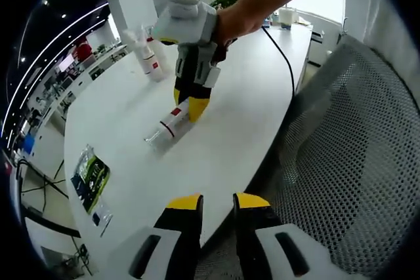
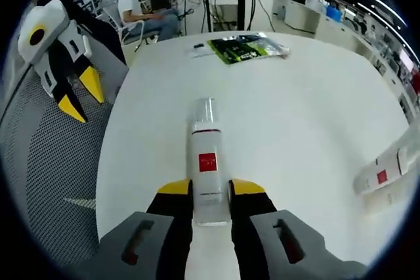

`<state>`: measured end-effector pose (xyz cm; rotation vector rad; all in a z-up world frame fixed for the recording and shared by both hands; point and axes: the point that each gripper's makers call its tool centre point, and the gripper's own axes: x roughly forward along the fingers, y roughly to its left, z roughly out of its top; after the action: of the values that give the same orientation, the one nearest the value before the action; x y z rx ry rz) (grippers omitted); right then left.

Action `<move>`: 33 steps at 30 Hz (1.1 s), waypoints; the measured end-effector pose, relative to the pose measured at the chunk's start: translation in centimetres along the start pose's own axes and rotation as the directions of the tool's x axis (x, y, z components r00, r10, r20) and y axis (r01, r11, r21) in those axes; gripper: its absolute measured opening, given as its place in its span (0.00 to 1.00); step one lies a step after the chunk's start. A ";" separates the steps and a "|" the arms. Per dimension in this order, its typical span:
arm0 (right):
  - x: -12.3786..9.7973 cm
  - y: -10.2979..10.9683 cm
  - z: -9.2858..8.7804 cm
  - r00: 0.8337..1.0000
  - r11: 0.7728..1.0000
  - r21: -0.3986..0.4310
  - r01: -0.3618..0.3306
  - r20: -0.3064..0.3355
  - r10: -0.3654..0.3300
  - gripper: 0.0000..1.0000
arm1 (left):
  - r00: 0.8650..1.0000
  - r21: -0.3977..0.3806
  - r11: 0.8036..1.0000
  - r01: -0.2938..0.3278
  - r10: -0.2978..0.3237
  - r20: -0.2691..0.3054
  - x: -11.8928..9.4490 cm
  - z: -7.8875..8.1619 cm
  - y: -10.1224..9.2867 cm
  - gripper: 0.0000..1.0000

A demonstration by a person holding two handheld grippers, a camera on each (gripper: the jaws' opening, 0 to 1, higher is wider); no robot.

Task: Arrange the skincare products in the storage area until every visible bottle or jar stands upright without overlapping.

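Yellow-tipped jaws of the right gripper (image 2: 210, 191) clamp the base of a white bottle (image 2: 207, 162) with a red label, which lies flat on the white table (image 2: 295, 116), clear cap pointing away. Beyond it rests a green packet (image 2: 248, 46). Another bottle (image 2: 387, 172) lies at the table's right. The left gripper (image 1: 218, 202) hangs unclenched over a mesh chair (image 1: 354, 162).

you can't see the lying bottle's (image 2: 205, 165) base in the right gripper view, it is covered between the jaws. white bottle (image 2: 388, 168) at the right edge is cut off by the rim. in the left gripper view the far spray bottles (image 1: 147, 57) are blurred, labels unreadable. green packet (image 1: 90, 176) print too small, perhaps a sachet.
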<state>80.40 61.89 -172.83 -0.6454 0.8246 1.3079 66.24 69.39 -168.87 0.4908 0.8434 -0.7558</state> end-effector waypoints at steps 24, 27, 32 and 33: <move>-6.8 4.3 3.2 0.948 0.963 0.203 0.180 0.226 -0.225 0.17 | 1.000 0.019 1.000 0.004 -0.005 0.025 -0.1 0.4 -0.2 0.19; -7.4 5.0 3.5 0.935 0.954 0.237 0.186 0.256 -0.246 0.17 | 1.000 0.022 1.000 0.001 -0.002 0.027 -0.2 0.5 -0.2 0.19; -8.6 6.3 4.3 0.906 0.938 0.291 0.188 0.317 -0.280 0.18 | 0.999 0.021 1.000 -0.013 0.012 0.040 -0.3 0.7 0.1 0.19; -8.8 6.6 4.5 0.900 0.936 0.297 0.189 0.329 -0.287 0.18 | 0.999 0.019 1.000 -0.008 0.007 0.046 -0.4 0.9 0.0 0.19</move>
<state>74.11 61.57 -162.80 -0.2685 0.5712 1.0289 66.47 68.93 -168.08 0.4912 0.7918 -0.7660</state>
